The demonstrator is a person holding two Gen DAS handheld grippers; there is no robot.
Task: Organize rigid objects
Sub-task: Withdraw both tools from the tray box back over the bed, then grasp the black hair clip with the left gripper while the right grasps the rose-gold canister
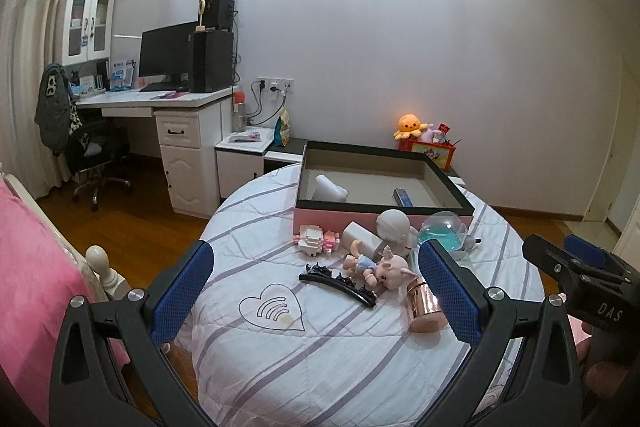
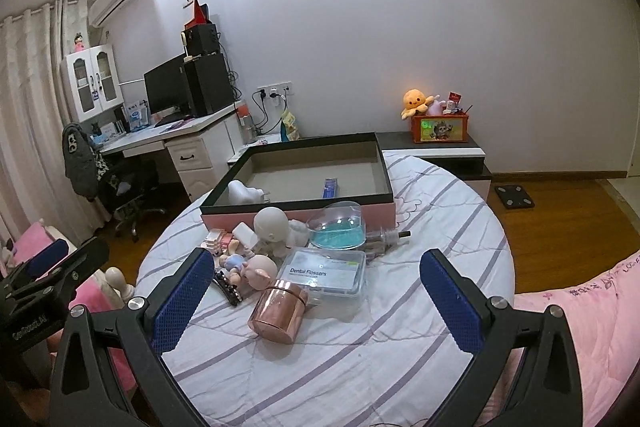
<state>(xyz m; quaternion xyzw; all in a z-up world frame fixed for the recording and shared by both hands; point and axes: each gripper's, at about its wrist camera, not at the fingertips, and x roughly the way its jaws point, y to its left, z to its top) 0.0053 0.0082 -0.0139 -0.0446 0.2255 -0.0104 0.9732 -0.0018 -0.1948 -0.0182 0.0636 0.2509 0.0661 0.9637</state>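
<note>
A pink box [image 1: 336, 221] [image 2: 384, 213] with a dark rim sits at the far side of the striped bed; inside lie a white object [image 1: 330, 188] [image 2: 245, 191] and a blue packet [image 1: 402, 196] [image 2: 331, 187]. In front lie a copper jar [image 1: 425, 305] [image 2: 280, 310], a doll [image 1: 380, 267] [image 2: 250, 269], a black hair clip [image 1: 340, 283] [image 2: 227, 287], a block toy [image 1: 318, 239], a white figure [image 1: 394, 227] [image 2: 274, 229], a clear dome with blue liquid [image 1: 442, 231] [image 2: 339, 227] and a floss box [image 2: 326, 273]. My left gripper [image 1: 316, 299] and right gripper [image 2: 316, 303] are open, empty, above the bed's near side.
The bed cover [image 1: 320, 355] [image 2: 380, 347] hangs over a wood floor. A desk with monitor [image 1: 168, 55] and chair [image 1: 96, 155] stand at left. A low cabinet holds a red toy bin [image 1: 434, 151] [image 2: 440, 129]. A black scale [image 2: 514, 195] lies on the floor.
</note>
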